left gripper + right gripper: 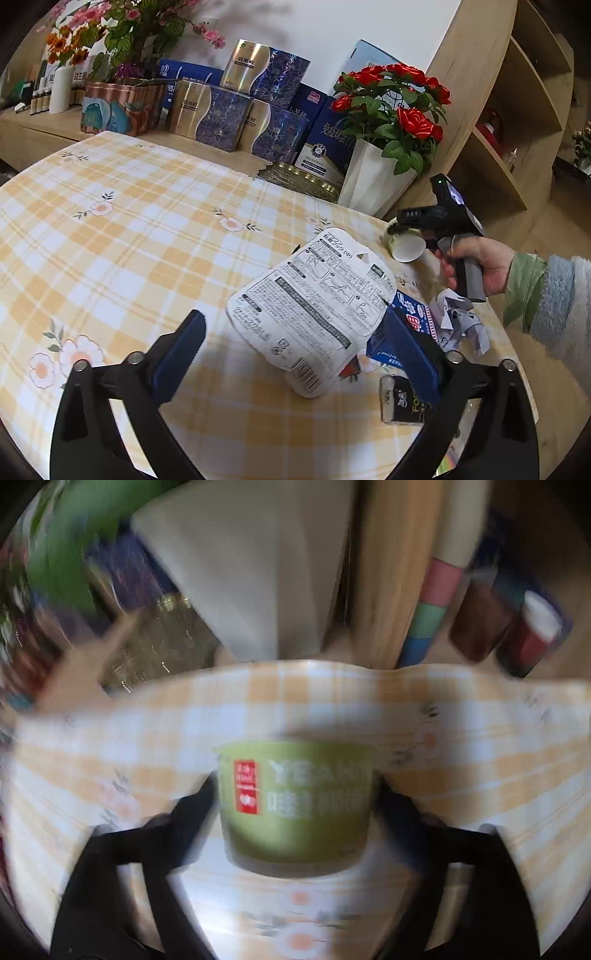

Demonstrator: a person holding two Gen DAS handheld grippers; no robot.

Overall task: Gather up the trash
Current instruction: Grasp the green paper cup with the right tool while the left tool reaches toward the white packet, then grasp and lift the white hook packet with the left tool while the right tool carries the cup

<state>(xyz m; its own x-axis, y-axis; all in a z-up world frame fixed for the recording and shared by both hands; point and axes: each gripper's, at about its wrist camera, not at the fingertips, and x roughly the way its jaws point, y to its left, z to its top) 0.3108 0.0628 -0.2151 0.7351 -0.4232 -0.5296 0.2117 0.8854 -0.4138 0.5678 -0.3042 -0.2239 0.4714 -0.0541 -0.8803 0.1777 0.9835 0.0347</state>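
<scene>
My left gripper is open, low over the checked tablecloth. A white printed packaging card lies between its fingers, propped up on other trash. A blue carton lies under the card by the right finger, a small dark packet in front of it, and crumpled paper to the right. My right gripper is shut on a green paper cup, held just above the table; that view is blurred. In the left wrist view the cup shows at the table's far right.
A white pot of red roses stands behind the table's far edge, with blue and gold gift boxes along a sideboard. A wooden shelf unit rises at the right. A person's hand holds the right gripper.
</scene>
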